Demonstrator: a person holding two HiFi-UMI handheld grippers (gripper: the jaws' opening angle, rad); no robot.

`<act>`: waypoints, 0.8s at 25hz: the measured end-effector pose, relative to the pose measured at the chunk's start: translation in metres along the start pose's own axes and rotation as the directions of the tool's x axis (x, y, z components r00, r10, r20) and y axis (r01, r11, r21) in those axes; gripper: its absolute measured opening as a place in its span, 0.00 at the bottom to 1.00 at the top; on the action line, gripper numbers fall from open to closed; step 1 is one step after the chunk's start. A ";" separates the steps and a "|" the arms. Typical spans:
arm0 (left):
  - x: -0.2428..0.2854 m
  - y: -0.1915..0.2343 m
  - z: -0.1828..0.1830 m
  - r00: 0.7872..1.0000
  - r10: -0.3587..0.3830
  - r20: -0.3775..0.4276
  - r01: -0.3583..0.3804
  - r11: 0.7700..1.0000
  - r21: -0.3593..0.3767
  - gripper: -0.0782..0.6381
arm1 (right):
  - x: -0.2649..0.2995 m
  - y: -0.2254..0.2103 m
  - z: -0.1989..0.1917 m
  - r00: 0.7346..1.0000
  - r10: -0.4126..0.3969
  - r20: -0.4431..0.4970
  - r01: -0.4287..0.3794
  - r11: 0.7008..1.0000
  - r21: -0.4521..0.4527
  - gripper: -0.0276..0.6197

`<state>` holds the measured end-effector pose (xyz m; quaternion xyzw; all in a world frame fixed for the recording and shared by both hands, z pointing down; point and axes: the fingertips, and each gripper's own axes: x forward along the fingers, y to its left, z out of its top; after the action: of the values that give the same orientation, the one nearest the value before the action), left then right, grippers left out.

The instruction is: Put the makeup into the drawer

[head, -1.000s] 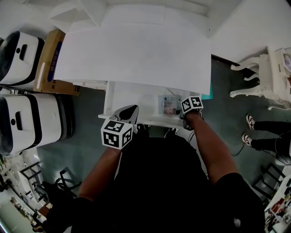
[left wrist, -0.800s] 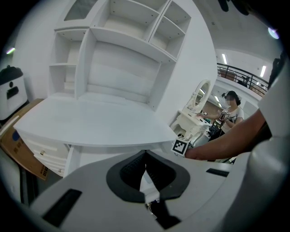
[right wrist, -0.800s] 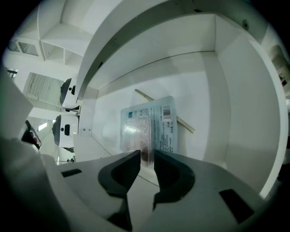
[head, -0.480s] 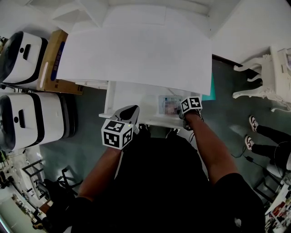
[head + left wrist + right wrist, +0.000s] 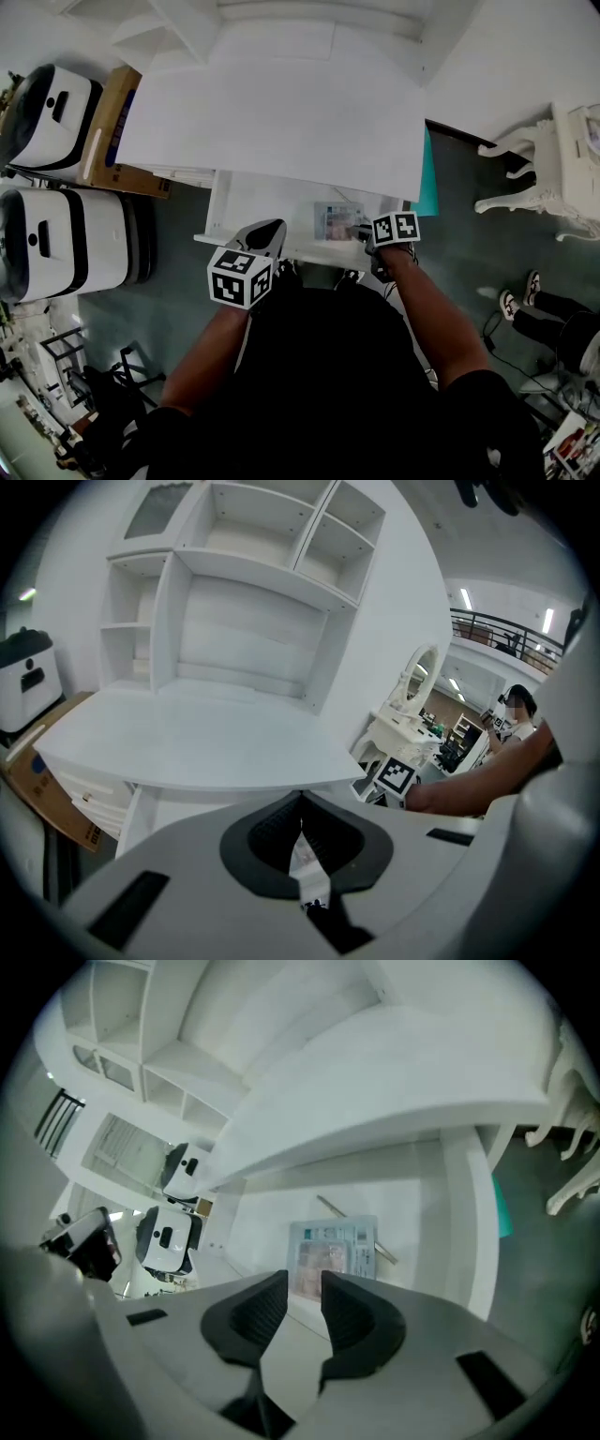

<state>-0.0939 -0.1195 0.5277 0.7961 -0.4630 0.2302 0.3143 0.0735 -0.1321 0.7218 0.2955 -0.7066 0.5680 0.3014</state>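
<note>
The makeup [image 5: 336, 221], a flat clear-wrapped packet with a pale printed face, lies in the open white drawer [image 5: 258, 202] under the desk top. It shows again past my right jaws as the makeup [image 5: 333, 1249], beside a thin stick [image 5: 328, 1207]. My right gripper [image 5: 366, 233] hangs at the drawer's near right edge; its jaws [image 5: 305, 1283] have just been opening and stand open, nothing between them. My left gripper [image 5: 266, 234] hovers at the drawer's front left, and its jaws [image 5: 301, 803] are shut on nothing.
The white desk top [image 5: 281, 103] overhangs the drawer's back, with an empty shelf unit [image 5: 244, 602] on it. A cardboard box [image 5: 108, 122] and white cases [image 5: 56, 244] stand at the left. White carved furniture [image 5: 553, 159] and a person's shoes [image 5: 516, 305] are at the right.
The right gripper has let go of the makeup, lifted and drawn back toward me; the packet now lies free in the drawer. The left gripper has barely shifted.
</note>
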 end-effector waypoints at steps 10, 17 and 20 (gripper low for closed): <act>-0.010 -0.040 0.017 0.994 0.054 0.093 -0.051 0.998 -0.034 0.12 | -0.130 0.062 0.051 0.860 0.269 0.433 -0.154 0.946 -0.284 0.10; -0.021 -0.069 0.003 0.996 0.021 0.087 -0.022 1.000 0.012 0.12 | -0.178 0.126 0.049 0.749 0.474 0.463 -0.300 0.866 -0.401 0.09; -0.025 -0.072 0.004 0.995 -0.011 0.102 0.008 0.999 0.033 0.12 | -0.211 0.166 0.038 0.659 0.571 0.490 -0.361 0.811 -0.461 0.09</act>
<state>-0.0413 -0.0803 0.4881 0.8141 -0.4708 0.1951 0.2783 0.0800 -0.1239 0.4509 0.2138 -0.8997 0.3765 -0.0562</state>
